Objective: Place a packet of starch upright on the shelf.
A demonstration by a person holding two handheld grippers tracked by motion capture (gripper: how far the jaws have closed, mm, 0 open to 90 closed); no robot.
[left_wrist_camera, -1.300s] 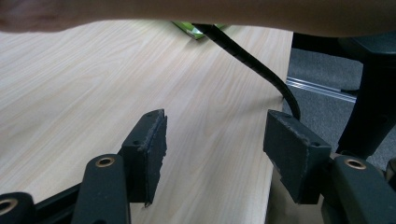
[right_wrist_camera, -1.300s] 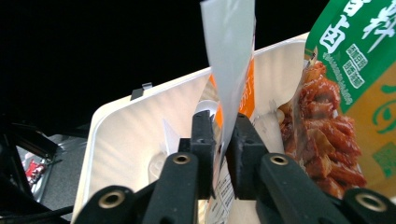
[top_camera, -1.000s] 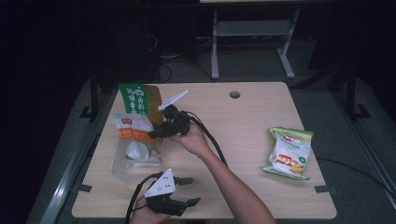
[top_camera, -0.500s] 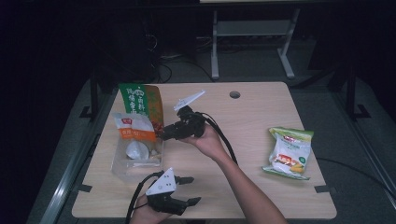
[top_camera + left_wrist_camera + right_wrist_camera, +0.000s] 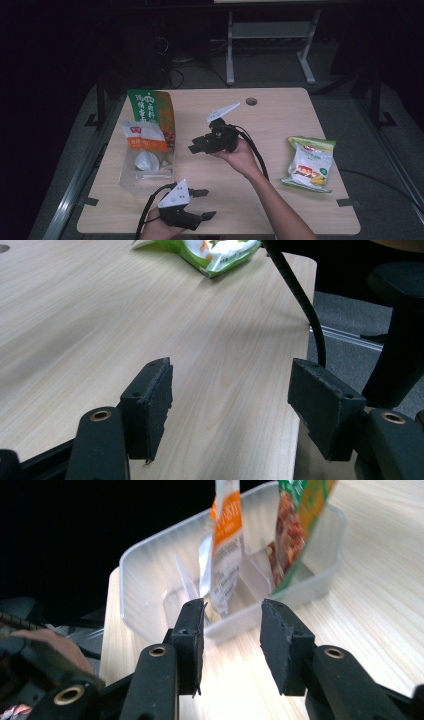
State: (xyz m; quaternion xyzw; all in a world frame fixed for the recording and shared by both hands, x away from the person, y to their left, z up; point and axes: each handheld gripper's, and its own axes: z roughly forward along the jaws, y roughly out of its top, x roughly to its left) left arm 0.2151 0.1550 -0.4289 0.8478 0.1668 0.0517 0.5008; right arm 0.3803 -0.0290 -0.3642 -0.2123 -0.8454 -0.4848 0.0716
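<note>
Ahead of parted jaws, clear bin (image 5: 150,575)

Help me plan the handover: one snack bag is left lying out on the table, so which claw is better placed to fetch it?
Probably the right claw: it is empty with jaws apart, mid-table, on the same side as the green snack bag. The left claw sits at the near edge, farther off.

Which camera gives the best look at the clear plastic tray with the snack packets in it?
The high view: it shows the whole clear tray from above. The right gripper view shows its near wall close up. The left gripper view faces the other way.
</note>
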